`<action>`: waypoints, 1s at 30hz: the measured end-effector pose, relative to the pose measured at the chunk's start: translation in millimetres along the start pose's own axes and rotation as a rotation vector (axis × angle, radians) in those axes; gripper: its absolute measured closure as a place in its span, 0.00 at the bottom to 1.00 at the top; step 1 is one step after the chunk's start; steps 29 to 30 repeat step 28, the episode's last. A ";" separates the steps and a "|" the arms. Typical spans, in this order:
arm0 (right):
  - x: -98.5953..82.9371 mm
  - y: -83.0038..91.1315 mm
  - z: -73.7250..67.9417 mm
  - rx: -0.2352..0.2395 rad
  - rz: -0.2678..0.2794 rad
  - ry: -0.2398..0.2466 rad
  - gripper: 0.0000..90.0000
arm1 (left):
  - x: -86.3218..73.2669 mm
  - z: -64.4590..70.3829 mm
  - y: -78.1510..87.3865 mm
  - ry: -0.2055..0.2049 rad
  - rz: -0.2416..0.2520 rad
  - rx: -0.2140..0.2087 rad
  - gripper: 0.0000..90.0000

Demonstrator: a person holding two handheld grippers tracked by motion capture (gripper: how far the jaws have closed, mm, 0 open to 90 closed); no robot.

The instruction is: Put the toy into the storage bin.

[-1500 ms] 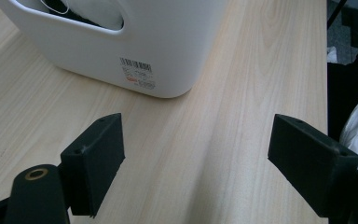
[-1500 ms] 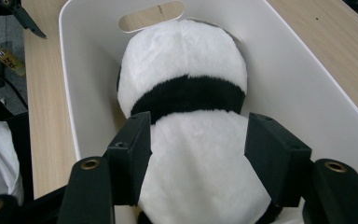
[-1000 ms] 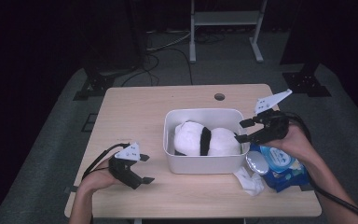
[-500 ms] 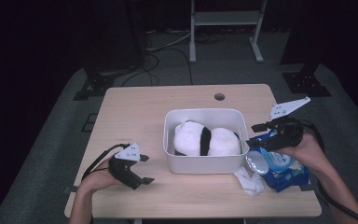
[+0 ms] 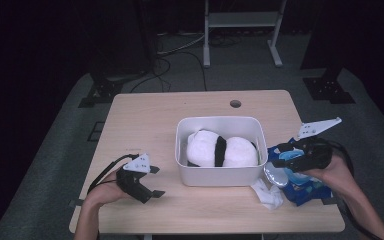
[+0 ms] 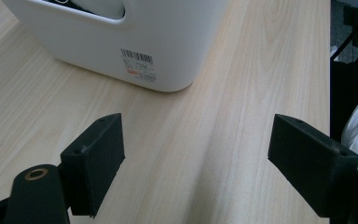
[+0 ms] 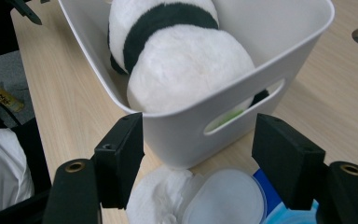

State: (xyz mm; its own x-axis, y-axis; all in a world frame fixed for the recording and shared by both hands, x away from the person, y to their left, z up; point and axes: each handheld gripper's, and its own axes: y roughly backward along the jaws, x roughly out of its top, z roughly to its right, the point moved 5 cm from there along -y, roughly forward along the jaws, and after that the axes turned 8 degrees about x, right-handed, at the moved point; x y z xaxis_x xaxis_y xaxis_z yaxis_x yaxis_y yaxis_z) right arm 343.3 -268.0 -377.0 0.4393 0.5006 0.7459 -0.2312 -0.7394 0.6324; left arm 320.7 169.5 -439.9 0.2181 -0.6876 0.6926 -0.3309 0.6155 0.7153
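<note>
Two grippers stand with jaws apart and empty, the left gripper [image 5: 152, 181] idle at lower left, the right gripper [image 7: 200, 154] poised over the blue wipes pack [image 5: 300, 186] at lower right beside the white bin [image 5: 219, 175], a soft, slippery pack probably best pinched at its edge.

a white sticker [image 6: 138, 65] on the outer wall of the white bin [image 6: 177, 42] carries a barcode with small print under it, some in red; the characters are too small to read. the blue pack [image 5: 307, 187] on the desk has white markings, too blurred to read.
</note>
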 end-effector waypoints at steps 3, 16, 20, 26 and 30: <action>-7.0 0.7 0.2 -0.004 0.005 -0.010 0.35 | -0.5 0.0 -0.8 -0.002 -0.005 -0.002 0.19; -40.9 -2.1 2.2 -0.027 0.019 -0.065 0.34 | -0.7 0.7 -1.1 0.001 -0.004 -0.004 0.19; -53.3 -6.4 1.6 -0.029 0.020 -0.080 0.34 | -1.3 0.4 -0.8 0.001 -0.005 -0.003 0.19; -65.1 -9.7 -1.0 -0.039 0.019 -0.093 0.33 | -1.3 0.6 -1.8 -0.001 -0.010 -0.004 0.19; -67.1 -10.7 -1.8 -0.041 0.017 -0.094 0.33 | -1.0 0.5 -1.7 0.001 -0.007 -0.003 0.19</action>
